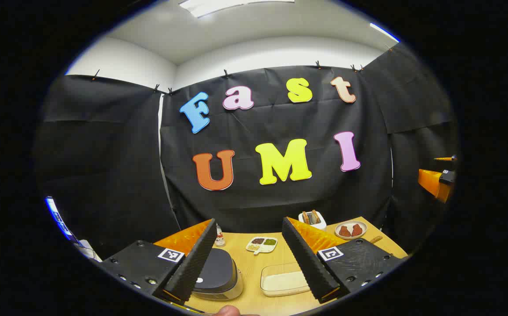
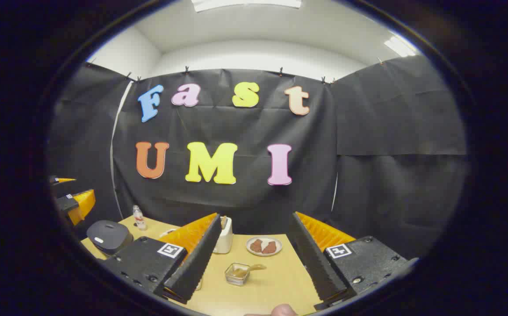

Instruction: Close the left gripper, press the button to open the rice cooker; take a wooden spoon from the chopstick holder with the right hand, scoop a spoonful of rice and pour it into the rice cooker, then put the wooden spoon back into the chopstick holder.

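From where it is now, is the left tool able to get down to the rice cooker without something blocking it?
Probably yes. The left tool hangs open above the table, and the rice cooker, lid shut, sits just below its left finger. Nothing stands between them, though the tool must shut before pressing.

Both cameras ride well above the wooden table, looking forward and slightly down toward the far black cloth wall, with ceiling showing at the top.

The left gripper view sits over the table's left part: the closed rice cooker lies near, just below it, and the right gripper shows at the far right edge.

The right gripper view sits further right: the rice cooker lies off to its left, below the left gripper at its left edge.

The two views share the white holder, the plate and the small bottle along the far side.
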`<state>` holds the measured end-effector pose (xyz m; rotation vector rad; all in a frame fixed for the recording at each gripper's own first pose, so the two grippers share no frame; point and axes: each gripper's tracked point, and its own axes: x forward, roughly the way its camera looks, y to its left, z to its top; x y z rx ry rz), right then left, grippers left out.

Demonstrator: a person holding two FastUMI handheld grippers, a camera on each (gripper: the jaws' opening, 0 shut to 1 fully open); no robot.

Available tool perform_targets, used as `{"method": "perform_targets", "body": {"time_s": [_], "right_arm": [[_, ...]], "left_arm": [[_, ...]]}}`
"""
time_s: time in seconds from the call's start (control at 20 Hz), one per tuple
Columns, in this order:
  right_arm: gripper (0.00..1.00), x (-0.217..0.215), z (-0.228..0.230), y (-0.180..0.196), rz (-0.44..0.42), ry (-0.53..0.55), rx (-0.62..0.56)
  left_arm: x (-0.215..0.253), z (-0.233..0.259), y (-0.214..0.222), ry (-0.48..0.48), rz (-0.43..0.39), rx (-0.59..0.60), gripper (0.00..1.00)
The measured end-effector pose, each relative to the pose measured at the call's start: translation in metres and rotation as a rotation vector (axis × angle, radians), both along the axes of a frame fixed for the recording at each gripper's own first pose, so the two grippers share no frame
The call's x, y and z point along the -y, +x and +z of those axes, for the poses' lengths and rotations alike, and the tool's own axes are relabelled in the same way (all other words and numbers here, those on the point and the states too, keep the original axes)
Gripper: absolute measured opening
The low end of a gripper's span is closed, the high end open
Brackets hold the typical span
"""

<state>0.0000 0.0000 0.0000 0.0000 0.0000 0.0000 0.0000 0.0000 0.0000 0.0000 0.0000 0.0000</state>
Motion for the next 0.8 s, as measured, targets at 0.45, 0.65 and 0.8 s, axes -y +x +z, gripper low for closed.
{"method": "perform_targets", "body": {"time_s": [0.45, 0.65, 0.8], "right_arm": [[1.0, -0.004, -0.008, 0.012, -0.009, -0.034, -0.024], [1.0, -0.006, -0.009, 0.011, -0.011, -0.036, -0.032], [1.0, -0.006, -0.006, 0.011, -0.013, -0.046, -0.024]], "left_arm": [[-0.016, -0.006, 0.024, -0.004, 0.037, -0.002, 0.95], [-0.014, -0.005, 0.025, -0.034, 0.014, -0.001, 0.95], [-0.014, -0.003, 0.025, -0.033, 0.012, 0.006, 0.95]]}}
